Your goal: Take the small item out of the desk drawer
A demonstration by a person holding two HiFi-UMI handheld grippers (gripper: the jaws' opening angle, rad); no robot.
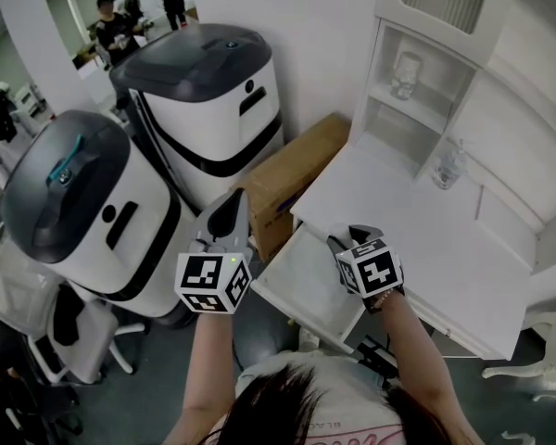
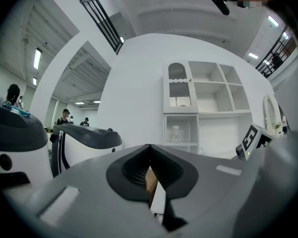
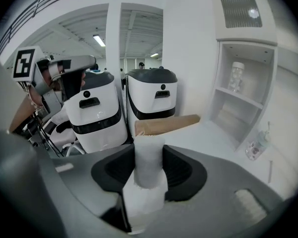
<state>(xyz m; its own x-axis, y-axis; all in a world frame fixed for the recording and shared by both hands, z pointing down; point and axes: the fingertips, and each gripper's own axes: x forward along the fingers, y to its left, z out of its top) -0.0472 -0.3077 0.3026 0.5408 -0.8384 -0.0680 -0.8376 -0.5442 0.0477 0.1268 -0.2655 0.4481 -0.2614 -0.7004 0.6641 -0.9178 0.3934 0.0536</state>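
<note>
One small white roll (image 3: 148, 168) sits clamped in your right gripper (image 3: 148, 155) above the open drawer (image 1: 301, 281), apparently taken out; your left gripper (image 2: 150, 151) is closed, empty.

The right tongs (image 3: 149, 175) are clamped on a small white cylinder (image 3: 149, 152), which stands upright between the dark pads. Beyond lie a white tabletop (image 3: 208, 143), a cardboard box (image 3: 166, 124), two white dark-lidded machines (image 3: 151, 100) and a jar (image 3: 235, 77) on a shelf.
</note>
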